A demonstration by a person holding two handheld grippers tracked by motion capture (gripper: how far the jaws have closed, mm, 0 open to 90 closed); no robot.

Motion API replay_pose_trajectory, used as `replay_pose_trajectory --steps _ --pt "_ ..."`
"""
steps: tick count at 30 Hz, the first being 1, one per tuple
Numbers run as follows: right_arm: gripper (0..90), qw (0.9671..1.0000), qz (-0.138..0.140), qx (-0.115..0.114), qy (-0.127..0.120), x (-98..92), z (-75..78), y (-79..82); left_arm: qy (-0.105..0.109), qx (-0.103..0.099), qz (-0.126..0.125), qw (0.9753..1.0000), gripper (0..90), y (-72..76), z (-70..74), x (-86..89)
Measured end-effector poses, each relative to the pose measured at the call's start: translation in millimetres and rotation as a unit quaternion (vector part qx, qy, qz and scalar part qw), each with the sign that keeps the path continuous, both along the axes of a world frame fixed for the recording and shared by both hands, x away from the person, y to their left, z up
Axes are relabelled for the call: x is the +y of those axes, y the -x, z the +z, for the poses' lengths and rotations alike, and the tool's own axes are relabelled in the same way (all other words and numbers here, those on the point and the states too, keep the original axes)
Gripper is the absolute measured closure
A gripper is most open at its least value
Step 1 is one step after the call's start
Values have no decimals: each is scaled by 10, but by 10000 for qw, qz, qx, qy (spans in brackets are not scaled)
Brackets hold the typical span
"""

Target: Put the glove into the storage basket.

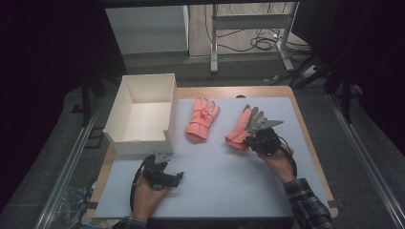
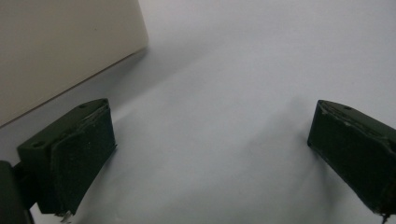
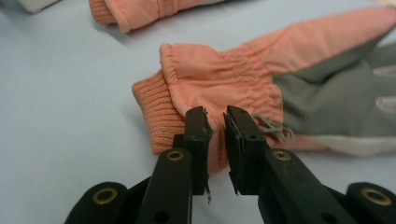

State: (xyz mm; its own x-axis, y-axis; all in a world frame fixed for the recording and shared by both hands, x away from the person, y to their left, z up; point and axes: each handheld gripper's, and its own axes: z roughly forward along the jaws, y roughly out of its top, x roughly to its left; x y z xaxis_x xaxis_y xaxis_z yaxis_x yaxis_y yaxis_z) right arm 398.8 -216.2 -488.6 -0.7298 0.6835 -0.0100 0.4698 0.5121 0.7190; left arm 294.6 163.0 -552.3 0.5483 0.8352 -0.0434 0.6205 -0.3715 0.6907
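Observation:
Two pink gloves lie on the pale blue mat (image 1: 224,176). The left glove (image 1: 201,119) rests back up beside the white box (image 1: 138,140). The right glove (image 1: 241,126) lies palm up, its grey palm (image 3: 336,102) showing. My right gripper (image 1: 246,139) sits at that glove's ribbed cuff. In the right gripper view the right gripper (image 3: 215,116) is shut on pink fabric at the cuff edge of the right glove (image 3: 224,74). My left gripper (image 1: 165,164) hovers near the box's front wall. In the left gripper view the left gripper (image 2: 210,140) stands wide open over bare mat.
The open-topped white box (image 2: 60,46) stands at the mat's left, close to the left jaw. The other glove's cuff (image 3: 140,9) lies just beyond the held one. A wooden table edge (image 1: 305,129) frames the mat; a metal stand (image 1: 248,28) and cables lie beyond.

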Motion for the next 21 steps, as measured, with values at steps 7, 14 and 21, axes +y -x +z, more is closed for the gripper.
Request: replay_pose_trajectory --steps 7,14,21 --pt "722 9999 -65 -86 -43 -131 145 27 18 -4 11 10000 6 0 -2 -3" --pt "674 9993 -338 -162 10 -140 228 -243 2 2 -4 10000 6 0 0 0" --pt "647 9983 -554 -189 36 -117 206 -508 9 -3 -3 10000 6 0 -1 0"
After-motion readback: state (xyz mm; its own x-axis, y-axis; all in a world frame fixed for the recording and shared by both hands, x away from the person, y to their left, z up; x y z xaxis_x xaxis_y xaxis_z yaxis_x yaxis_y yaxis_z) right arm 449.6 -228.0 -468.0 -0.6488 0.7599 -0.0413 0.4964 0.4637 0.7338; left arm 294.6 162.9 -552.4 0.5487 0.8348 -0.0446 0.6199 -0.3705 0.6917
